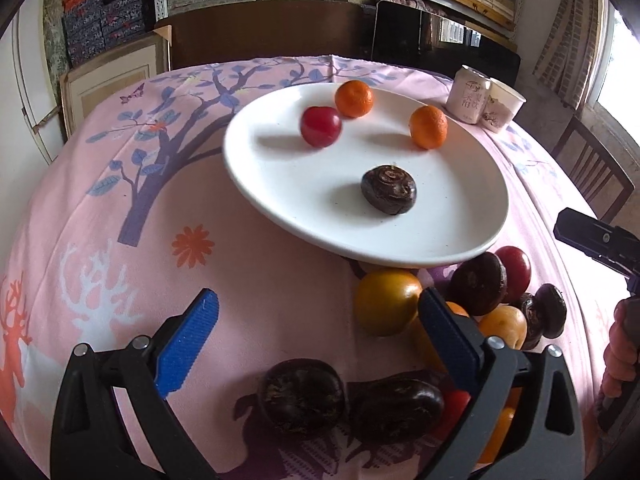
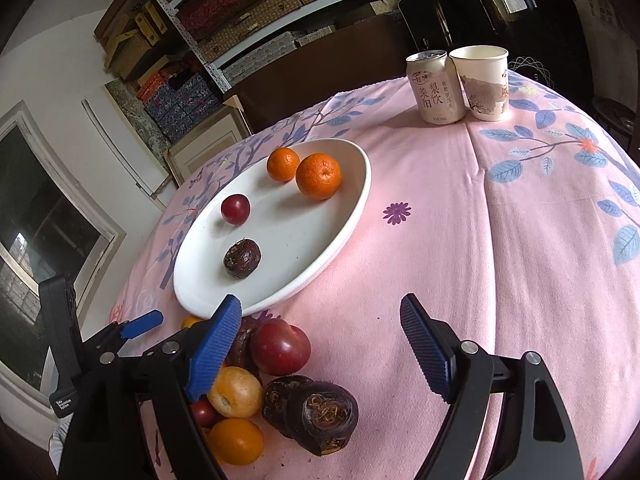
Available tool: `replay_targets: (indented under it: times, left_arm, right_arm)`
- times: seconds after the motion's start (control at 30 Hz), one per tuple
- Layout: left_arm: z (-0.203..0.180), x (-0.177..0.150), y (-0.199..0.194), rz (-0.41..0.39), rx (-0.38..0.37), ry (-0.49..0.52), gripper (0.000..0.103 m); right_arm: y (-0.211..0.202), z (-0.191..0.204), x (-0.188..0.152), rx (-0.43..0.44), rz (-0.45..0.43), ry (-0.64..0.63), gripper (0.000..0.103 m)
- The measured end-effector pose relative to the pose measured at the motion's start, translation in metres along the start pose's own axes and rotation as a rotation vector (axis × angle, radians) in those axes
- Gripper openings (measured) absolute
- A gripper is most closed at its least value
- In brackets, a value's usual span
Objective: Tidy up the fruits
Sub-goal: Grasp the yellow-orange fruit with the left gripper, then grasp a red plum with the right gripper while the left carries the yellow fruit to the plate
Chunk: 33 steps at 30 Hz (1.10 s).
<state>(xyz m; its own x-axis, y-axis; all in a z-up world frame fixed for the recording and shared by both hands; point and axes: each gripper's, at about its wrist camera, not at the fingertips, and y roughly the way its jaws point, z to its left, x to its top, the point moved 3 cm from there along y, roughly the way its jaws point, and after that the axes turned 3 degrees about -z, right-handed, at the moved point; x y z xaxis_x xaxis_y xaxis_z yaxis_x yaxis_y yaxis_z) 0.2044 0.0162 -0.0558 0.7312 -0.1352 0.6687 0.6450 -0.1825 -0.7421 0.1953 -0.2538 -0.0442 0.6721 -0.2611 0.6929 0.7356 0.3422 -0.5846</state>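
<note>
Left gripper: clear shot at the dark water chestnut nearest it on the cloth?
Probably yes. The left gripper is open and empty, and the water chestnut lies on bare cloth just below its fingers. A second chestnut touching its side may get nudged.

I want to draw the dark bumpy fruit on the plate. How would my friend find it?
Find the big white plate on the pink tablecloth. Four fruits sit on it: two oranges at the far side, a shiny red plum, and the dark one nearest the loose fruit pile. It alone is brown-black, wrinkled and dull.
</note>
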Motion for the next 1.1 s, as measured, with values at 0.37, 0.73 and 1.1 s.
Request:
replay_targets:
  times: [0.37, 0.73, 1.1]
  left_arm:
    - [0.014, -0.002, -0.016, -0.031, 0.023, -0.038, 0.097]
    - [-0.022, -0.002, 0.005, -0.003, -0.014, 0.084, 0.052]
    - [-0.013, -0.004, 0.008, 0.023, -0.092, 0.003, 0.037]
  right_arm:
    - [0.0, 0.008, -0.001, 0.013, -0.001, -0.042, 0.083]
    - [0.003, 0.009, -0.003, 0.01, 0.01, -0.052, 0.083]
    - [0.021, 0.009, -0.011, 0.06, 0.104, -0.041, 0.071]
